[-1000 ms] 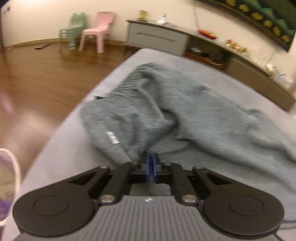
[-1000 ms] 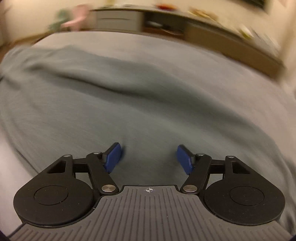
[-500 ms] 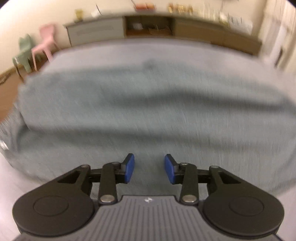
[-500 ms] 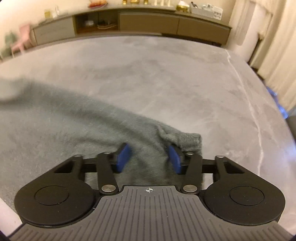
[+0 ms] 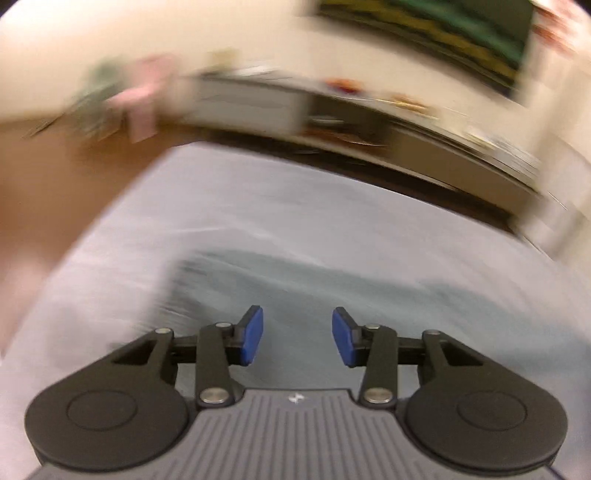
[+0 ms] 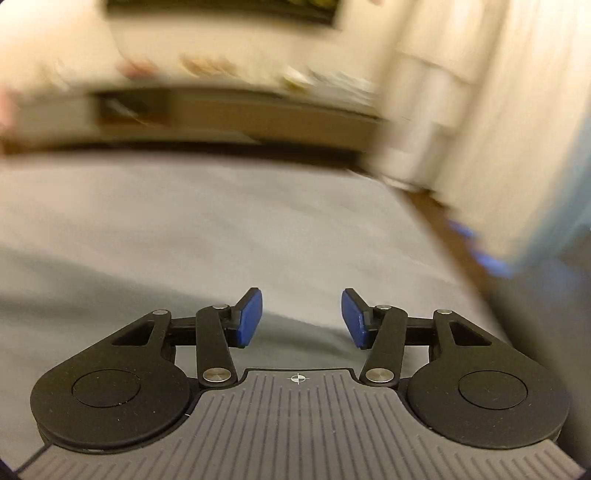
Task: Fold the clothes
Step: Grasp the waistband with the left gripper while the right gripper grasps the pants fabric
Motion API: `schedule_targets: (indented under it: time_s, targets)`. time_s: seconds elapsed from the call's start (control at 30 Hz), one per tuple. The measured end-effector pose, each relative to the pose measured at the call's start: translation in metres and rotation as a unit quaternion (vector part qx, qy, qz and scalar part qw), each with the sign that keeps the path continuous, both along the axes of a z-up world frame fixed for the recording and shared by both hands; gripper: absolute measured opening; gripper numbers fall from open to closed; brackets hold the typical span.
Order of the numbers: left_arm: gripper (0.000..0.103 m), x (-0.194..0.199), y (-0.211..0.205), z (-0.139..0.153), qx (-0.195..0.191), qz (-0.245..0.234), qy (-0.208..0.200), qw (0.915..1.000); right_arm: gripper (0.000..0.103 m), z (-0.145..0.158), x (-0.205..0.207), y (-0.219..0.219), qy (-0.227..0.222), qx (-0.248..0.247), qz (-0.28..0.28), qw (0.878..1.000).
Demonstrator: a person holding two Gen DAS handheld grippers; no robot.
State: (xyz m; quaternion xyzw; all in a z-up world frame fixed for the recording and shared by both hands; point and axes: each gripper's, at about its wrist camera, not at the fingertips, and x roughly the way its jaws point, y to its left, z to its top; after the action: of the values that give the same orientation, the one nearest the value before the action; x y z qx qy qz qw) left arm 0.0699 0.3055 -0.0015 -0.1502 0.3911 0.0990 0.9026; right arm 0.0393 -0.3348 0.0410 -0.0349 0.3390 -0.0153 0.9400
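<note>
Both grippers are empty: left gripper (image 5: 297, 336) fingers spread, right gripper (image 6: 301, 318) fingers spreading wider, nothing between them. The grey-green garment (image 5: 332, 280) lies loose on the bed (image 5: 258, 192) below. Too blurry to judge the fold, probably more left.

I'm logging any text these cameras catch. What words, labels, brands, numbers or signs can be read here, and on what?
No words or numbers can be read in either view.
Left gripper: a small white mark on its grey body, a symbol, not letters.
Right gripper: a small crosshair mark, no text.
Dark wall picture: blurred, nothing legible.
Grey garment: no label visible.
</note>
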Motion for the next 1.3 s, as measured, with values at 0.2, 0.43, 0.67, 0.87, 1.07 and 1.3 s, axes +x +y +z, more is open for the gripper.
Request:
schedule_targets:
  time_s: [0.2,0.43,0.67,0.87,1.07,1.3]
  targets:
    - [0.043,0.040,0.036,-0.027,-0.006,0.074,0.023,0.9970,0.066,-0.001,0.068,0.190,0.062,0.191,0.218,0.955]
    - [0.051,0.049,0.027,-0.049,0.058,0.019,0.039,0.9974,0.056,-0.068,0.165,0.345,0.180,0.109,0.263,0.942]
    - [0.035,0.043,0.037,-0.048,0.056,0.031,0.024,0.9977,0.001,-0.046,0.145,0.343,0.139,0.074,0.288,0.945]
    - [0.010,0.021,0.037,-0.017,0.102,0.106,-0.022,0.9889,0.000,-0.010,0.113,0.358,0.029,0.112,0.267,0.957]
    - [0.010,0.029,0.063,-0.039,0.039,0.132,0.015,0.9903,0.000,-0.027,0.153,0.338,0.101,0.264,0.158,0.946]
    - [0.059,0.032,0.088,-0.044,-0.083,0.098,-0.030,0.9913,0.001,-0.029,0.142,0.342,0.111,0.257,0.177,0.944]
